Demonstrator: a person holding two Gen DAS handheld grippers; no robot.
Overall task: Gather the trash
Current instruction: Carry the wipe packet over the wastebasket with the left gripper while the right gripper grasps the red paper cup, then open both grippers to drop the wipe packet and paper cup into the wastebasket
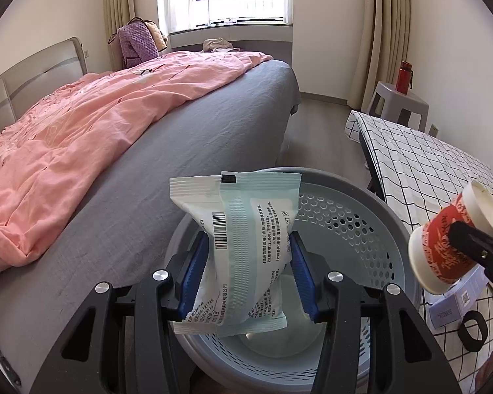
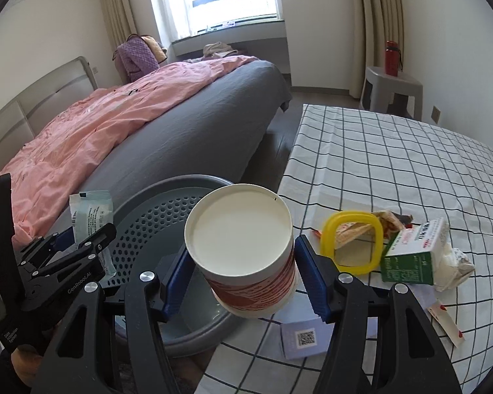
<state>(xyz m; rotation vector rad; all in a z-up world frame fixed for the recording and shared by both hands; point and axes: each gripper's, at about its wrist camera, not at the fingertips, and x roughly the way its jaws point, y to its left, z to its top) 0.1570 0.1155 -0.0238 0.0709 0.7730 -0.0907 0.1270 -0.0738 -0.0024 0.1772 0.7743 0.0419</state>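
Observation:
My left gripper (image 1: 248,262) is shut on a pale green and white wipes packet (image 1: 243,246), held over the open grey perforated trash basket (image 1: 345,210). My right gripper (image 2: 243,262) is shut on a red and white paper cup (image 2: 246,249), held at the basket's right rim (image 2: 167,187) by the table edge. The cup also shows in the left wrist view (image 1: 450,239), and the left gripper with its packet (image 2: 88,216) shows at the left of the right wrist view.
A checked tablecloth table (image 2: 394,164) carries a yellow ring lid (image 2: 351,239), a green and white carton (image 2: 414,252), crumpled wrappers (image 2: 391,218), a QR-code box (image 2: 302,338) and a black ring (image 1: 473,330). A bed with a pink quilt (image 1: 82,124) lies left. A stool with a red bottle (image 1: 404,75) stands behind.

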